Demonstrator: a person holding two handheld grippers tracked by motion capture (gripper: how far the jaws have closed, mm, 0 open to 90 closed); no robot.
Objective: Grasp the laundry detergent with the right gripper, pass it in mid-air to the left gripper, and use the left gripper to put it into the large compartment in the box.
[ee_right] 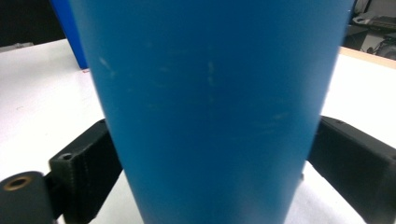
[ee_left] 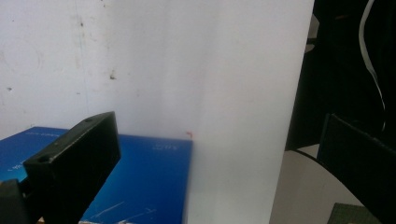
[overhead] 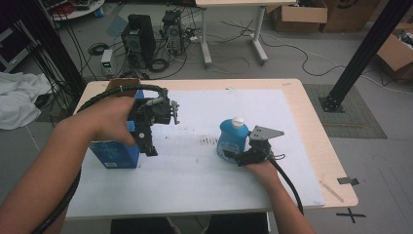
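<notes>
The right gripper grips the bottle, which stands upright on the white sheet right of the table's middle. In the right gripper view both jaws press the blue bottle wall low on its body, one on each side. The white cap is on.

The left gripper hangs above the blue box at the left side of the sheet, jaws pointing down. In the left gripper view its jaws stand wide apart with nothing between them; the box top lies below the left jaw, and the right jaw is clear of the box.

Step in hand, as judged: the bottle is secured for a lift or a transfer, and the left gripper is positioned over the box but has not gripped it.

Next move, as judged:
1. Keep the bottle vertical while lifting; the grip is low, so the top may tip.
2. If the box is to be held, lower the left gripper until both jaws straddle a box edge, then close.
3. Keep the trailing cables clear of the bottle.
</notes>
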